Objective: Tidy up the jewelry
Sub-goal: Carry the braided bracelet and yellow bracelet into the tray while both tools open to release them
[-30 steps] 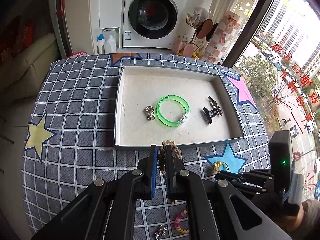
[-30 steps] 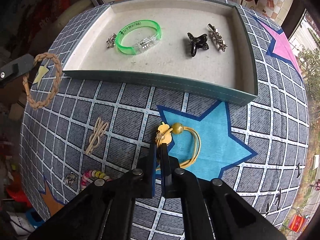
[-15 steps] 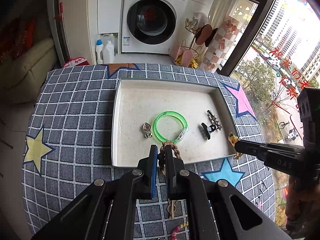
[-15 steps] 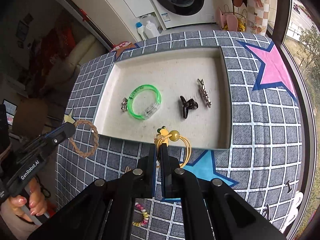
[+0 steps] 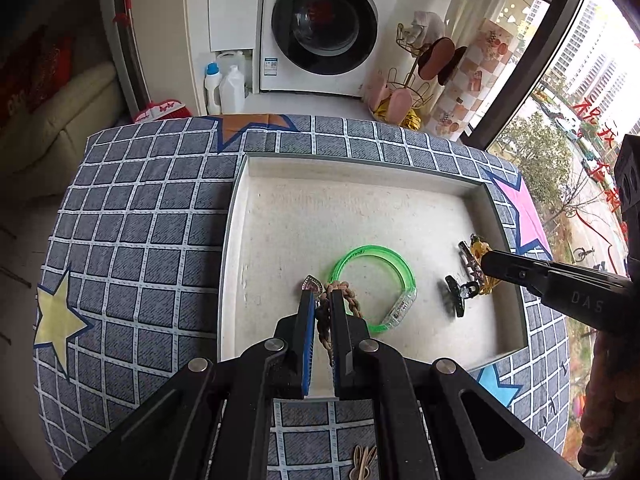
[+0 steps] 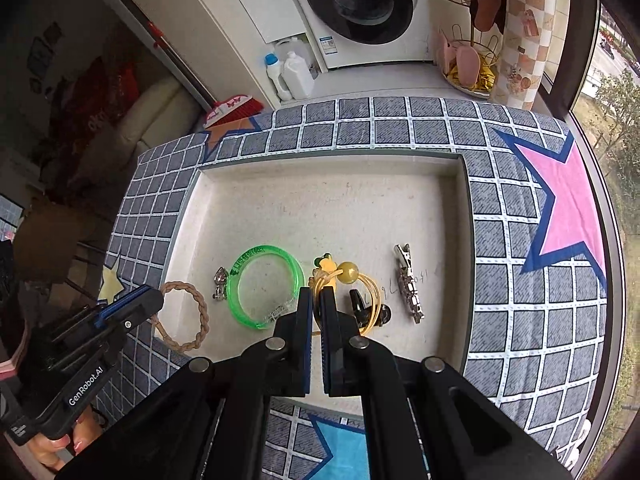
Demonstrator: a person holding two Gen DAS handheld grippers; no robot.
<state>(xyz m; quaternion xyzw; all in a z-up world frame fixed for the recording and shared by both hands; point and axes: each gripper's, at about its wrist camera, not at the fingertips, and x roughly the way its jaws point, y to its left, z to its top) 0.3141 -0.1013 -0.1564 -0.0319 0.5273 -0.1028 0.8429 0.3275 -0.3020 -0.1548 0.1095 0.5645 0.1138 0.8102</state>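
A shallow white tray (image 5: 234, 240) (image 6: 466, 240) lies on the checked tablecloth. In it lie a green bangle (image 5: 400, 270) (image 6: 240, 304), a small silver charm (image 6: 220, 280), a black claw clip (image 5: 454, 298) (image 6: 358, 304) and a silver hair clip (image 6: 408, 284). My left gripper (image 5: 322, 308) (image 6: 156, 300) is shut on a braided tan bracelet (image 5: 352, 300) (image 6: 188, 316), held over the tray's near left part. My right gripper (image 6: 316, 300) (image 5: 486, 258) is shut on a yellow hair tie with a bead (image 6: 346, 274) (image 5: 478, 248), held over the black clip.
A tan hair clip (image 5: 362, 462) lies on the cloth in front of the tray. Beyond the table stand a washing machine (image 5: 324, 28), detergent bottles (image 5: 224, 84) and a shoe rack (image 5: 420, 76). A window is at the right.
Both grippers have moved forward from over the cloth to over the tray, each carrying its piece. The right gripper with the hair tie is now over the black clip.
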